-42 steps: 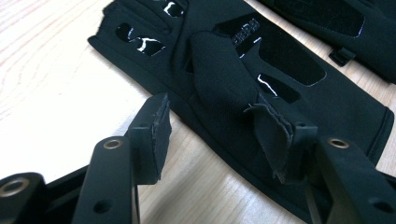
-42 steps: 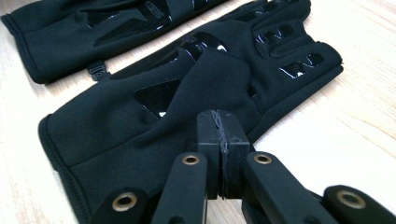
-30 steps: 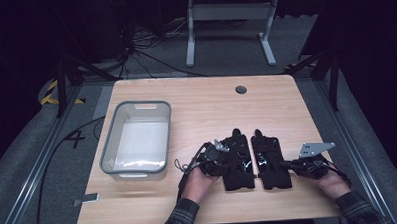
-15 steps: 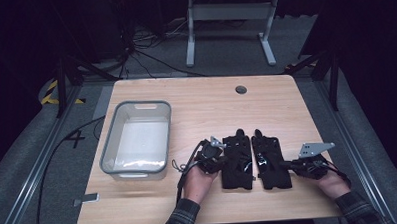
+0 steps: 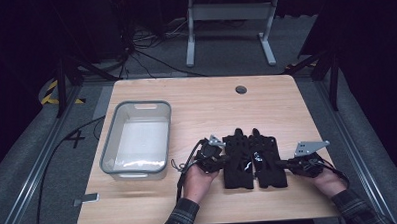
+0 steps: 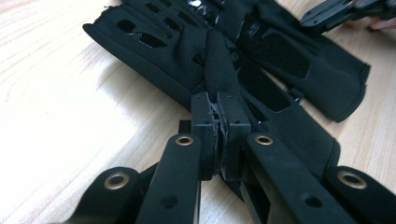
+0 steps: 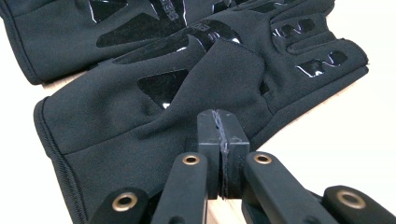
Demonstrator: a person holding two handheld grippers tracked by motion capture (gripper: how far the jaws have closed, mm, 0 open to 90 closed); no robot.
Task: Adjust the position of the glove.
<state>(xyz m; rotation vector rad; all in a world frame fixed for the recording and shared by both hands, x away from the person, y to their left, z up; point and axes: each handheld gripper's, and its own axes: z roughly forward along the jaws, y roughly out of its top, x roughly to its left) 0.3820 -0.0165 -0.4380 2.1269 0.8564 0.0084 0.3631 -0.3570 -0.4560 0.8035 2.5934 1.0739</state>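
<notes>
Two black gloves lie side by side near the table's front edge, the left glove point(image 5: 237, 160) and the right glove point(image 5: 269, 162). My left gripper point(image 5: 220, 158) lies at the left glove's outer edge. In the left gripper view that gripper point(image 6: 218, 116) is shut on a raised fold of the left glove point(image 6: 187, 46). My right gripper point(image 5: 287, 164) lies at the right glove's outer edge. In the right gripper view it point(image 7: 220, 135) is shut on a ridge of the right glove point(image 7: 140, 116). The right gripper's tip point(image 6: 336, 11) also shows far off in the left gripper view.
A clear plastic bin point(image 5: 106, 145) stands on the wooden table point(image 5: 201, 104) to the left of the gloves. A round cable hole point(image 5: 241, 89) sits at the table's far middle. A small grey piece point(image 5: 87, 199) lies at the front left corner.
My left gripper has shifted slightly to the left at the left glove's edge. The right hand and both gloves have stayed where they were.
</notes>
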